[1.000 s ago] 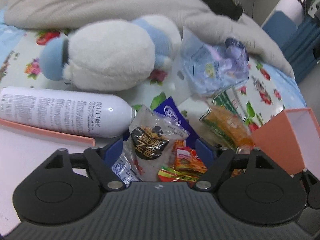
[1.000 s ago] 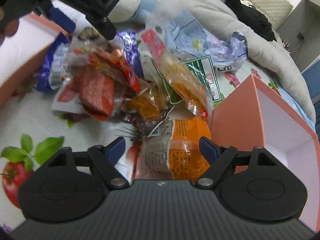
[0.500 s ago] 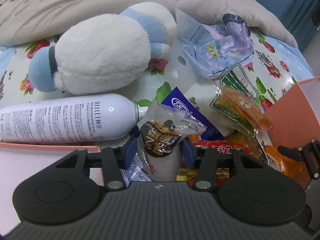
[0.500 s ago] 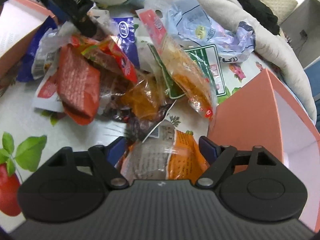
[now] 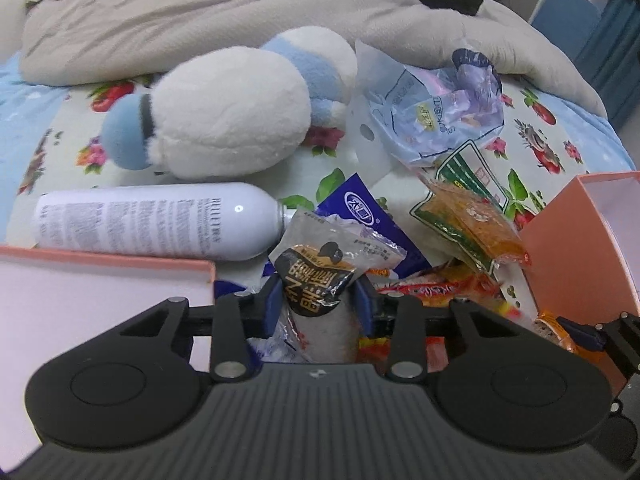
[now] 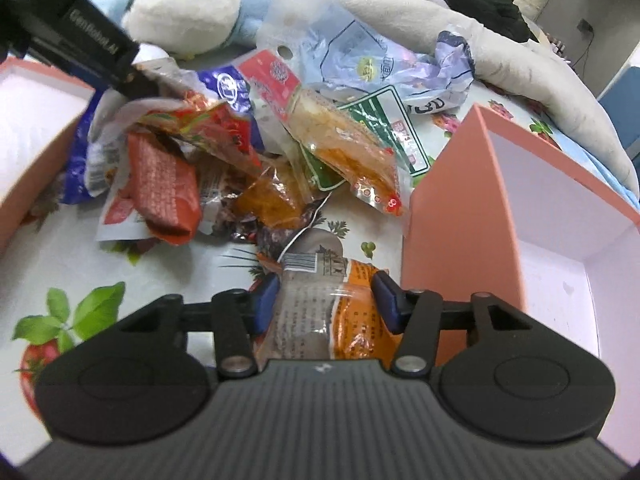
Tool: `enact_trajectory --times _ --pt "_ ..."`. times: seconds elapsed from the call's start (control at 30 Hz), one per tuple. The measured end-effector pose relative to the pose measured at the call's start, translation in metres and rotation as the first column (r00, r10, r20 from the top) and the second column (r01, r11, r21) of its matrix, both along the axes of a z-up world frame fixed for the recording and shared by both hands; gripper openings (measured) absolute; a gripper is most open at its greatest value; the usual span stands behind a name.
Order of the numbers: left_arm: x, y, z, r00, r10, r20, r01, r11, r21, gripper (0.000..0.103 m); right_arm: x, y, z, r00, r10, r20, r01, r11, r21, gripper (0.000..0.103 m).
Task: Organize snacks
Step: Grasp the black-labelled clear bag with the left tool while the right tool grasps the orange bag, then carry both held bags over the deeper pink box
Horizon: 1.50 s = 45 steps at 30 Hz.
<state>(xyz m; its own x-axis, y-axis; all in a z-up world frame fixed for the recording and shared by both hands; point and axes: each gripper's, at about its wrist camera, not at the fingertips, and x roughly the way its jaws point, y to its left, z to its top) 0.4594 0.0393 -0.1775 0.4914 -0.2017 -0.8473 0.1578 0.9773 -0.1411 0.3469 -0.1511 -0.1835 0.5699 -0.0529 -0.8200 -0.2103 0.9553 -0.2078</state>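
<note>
Snack packets lie heaped on a flowered bedsheet between two pink boxes, one on the left (image 5: 80, 300) and one on the right (image 6: 460, 200). My left gripper (image 5: 319, 300) is closing; its blue pads press both sides of a clear packet with a black label (image 5: 316, 276), which stands upright between them. My right gripper (image 6: 325, 298) is closing too, and its pads pinch an orange and clear packet (image 6: 352, 320) beside the right box's wall. Red (image 6: 164, 188), orange (image 6: 340, 152) and blue (image 5: 360, 216) packets stay in the heap.
A white spray can (image 5: 152, 224) lies behind the left box. A white and blue plush toy (image 5: 228, 116) and a crumpled pale blue bag (image 5: 436, 112) sit farther back, with a beige blanket (image 5: 200, 20) behind them. The left gripper's black housing (image 6: 80, 40) hangs over the heap's far left.
Both pairs of jaws have narrowed from wide open onto their packets. The black-labelled packet now stands higher between the left pads, and the orange packet fills the right gap.
</note>
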Motion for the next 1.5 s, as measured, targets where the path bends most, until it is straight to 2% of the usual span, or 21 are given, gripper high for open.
enact_trajectory --times 0.2,0.5,0.63,0.7,1.0,1.17,1.5 --pt "-0.036 0.008 0.023 0.996 0.079 0.035 -0.078 0.997 -0.026 0.041 -0.02 -0.009 0.015 0.999 0.001 0.042 -0.004 0.998 0.07 0.054" --pt "-0.106 0.012 0.039 0.985 0.139 0.105 -0.134 0.99 -0.053 0.04 -0.062 -0.021 0.031 0.991 -0.018 0.133 -0.007 0.982 0.187 0.054" --pt "-0.145 0.011 0.049 0.978 0.153 0.144 -0.148 0.988 -0.049 0.04 -0.092 -0.019 0.047 0.978 -0.01 0.208 -0.028 0.983 0.18 0.054" --pt "-0.164 0.009 0.054 0.977 0.165 0.133 -0.158 0.986 -0.059 0.04 -0.109 -0.02 0.059 0.974 -0.029 0.227 -0.018 0.979 0.203 0.054" --pt "-0.241 -0.016 0.092 0.972 0.127 0.199 -0.114 0.991 -0.074 0.04 -0.17 -0.033 0.101 0.952 -0.064 0.299 -0.03 0.953 0.301 0.054" --pt "-0.277 -0.024 0.11 0.967 0.128 0.222 -0.104 0.988 -0.118 0.04 -0.201 -0.039 0.118 0.936 -0.083 0.341 -0.03 0.95 0.312 0.054" --pt "-0.331 -0.052 0.131 0.965 0.075 0.251 -0.039 0.989 -0.145 0.04 -0.247 -0.055 0.135 0.917 -0.138 0.375 0.007 0.944 0.33 0.054"
